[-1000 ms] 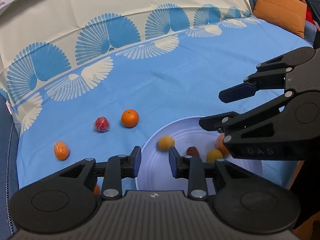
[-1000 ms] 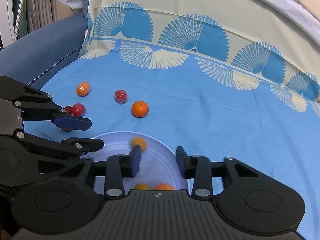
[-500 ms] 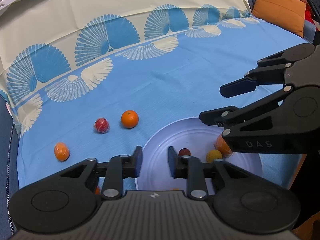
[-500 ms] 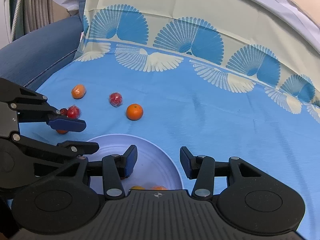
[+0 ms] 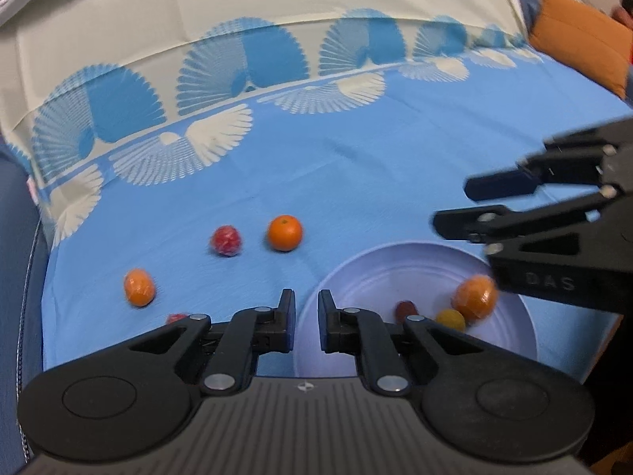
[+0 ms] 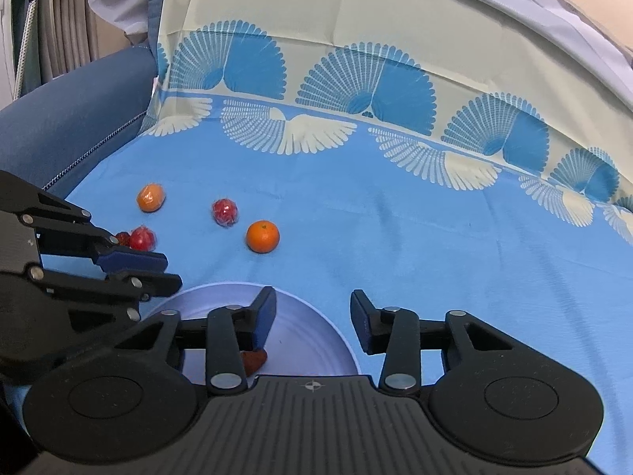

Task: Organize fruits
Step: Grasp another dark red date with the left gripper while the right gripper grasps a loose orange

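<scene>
A pale plate (image 5: 395, 265) lies on the blue cloth with an orange wrapped fruit (image 5: 474, 297), a small yellow fruit (image 5: 451, 318) and a dark red fruit (image 5: 405, 309) in it. Left of the plate, on the cloth, lie an orange (image 5: 285, 232), a red wrapped fruit (image 5: 225, 240), an orange wrapped fruit (image 5: 138, 287) and a red fruit (image 5: 176, 318). My left gripper (image 5: 306, 316) hangs over the plate's left rim; its jaws are closing with nothing between them. My right gripper (image 6: 312, 320) hovers over the plate (image 6: 308, 336). Its jaws are also closing on nothing.
The fan-patterned cloth rises up a backrest (image 5: 237, 39) behind the fruit. A blue sofa arm (image 6: 71, 118) borders the left side. An orange cushion (image 5: 581, 39) sits at the far right. The right gripper (image 5: 455, 206) reaches over the plate's far right rim.
A small yellow-orange fruit that was moving over the plate has come to rest in it. The left jaws have narrowed to a small gap. The right gripper has drawn back slightly.
</scene>
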`<state>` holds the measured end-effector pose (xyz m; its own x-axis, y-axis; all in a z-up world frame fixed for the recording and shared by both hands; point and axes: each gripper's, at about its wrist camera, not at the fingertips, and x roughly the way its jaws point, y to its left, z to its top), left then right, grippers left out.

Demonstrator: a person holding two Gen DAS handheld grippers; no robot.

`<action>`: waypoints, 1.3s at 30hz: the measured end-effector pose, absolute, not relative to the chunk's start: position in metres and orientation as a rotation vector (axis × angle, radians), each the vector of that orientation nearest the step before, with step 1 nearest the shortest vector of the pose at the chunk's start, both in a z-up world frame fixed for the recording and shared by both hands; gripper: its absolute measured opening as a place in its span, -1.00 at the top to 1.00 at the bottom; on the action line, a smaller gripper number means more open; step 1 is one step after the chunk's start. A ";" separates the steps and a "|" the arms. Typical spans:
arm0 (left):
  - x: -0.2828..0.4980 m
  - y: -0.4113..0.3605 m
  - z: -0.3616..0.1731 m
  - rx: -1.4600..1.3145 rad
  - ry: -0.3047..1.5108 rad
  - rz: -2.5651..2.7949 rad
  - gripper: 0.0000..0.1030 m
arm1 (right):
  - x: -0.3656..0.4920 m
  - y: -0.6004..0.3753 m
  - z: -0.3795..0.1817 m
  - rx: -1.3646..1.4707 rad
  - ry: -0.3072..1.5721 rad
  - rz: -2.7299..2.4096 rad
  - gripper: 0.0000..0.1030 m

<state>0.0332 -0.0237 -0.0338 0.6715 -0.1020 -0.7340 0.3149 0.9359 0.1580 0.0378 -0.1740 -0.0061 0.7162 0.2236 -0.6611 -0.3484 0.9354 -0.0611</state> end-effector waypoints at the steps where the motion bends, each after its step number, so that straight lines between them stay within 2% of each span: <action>1: 0.036 -0.020 -0.032 0.264 0.806 -0.225 0.76 | 0.038 -0.175 -0.006 -0.181 0.703 0.317 0.35; 6: 0.049 0.016 -0.019 0.091 0.821 -0.115 0.75 | 0.041 -0.178 -0.002 -0.146 0.690 0.307 0.62; 13: 0.070 0.102 -0.021 -0.315 0.904 0.150 0.75 | 0.045 -0.183 0.001 -0.089 0.687 0.296 0.62; 20: 0.091 0.158 -0.040 -0.512 1.014 0.273 0.73 | 0.053 -0.179 -0.004 -0.045 0.729 0.316 0.60; 24: 0.091 0.161 -0.052 -0.582 1.061 0.250 0.71 | 0.057 -0.176 -0.003 -0.019 0.733 0.332 0.58; 26: 0.089 0.157 -0.053 -0.579 1.070 0.232 0.56 | 0.060 -0.174 -0.004 -0.008 0.740 0.339 0.55; 30: 0.090 0.146 -0.067 -0.595 1.145 0.189 0.44 | 0.070 -0.168 -0.005 0.001 0.751 0.347 0.35; 35: 0.094 0.134 -0.070 -0.560 1.166 0.134 0.33 | 0.095 -0.158 -0.013 0.021 0.772 0.339 0.32; 39: 0.095 0.122 -0.072 -0.512 1.192 0.082 0.33 | 0.118 -0.137 -0.024 0.005 0.799 0.351 0.17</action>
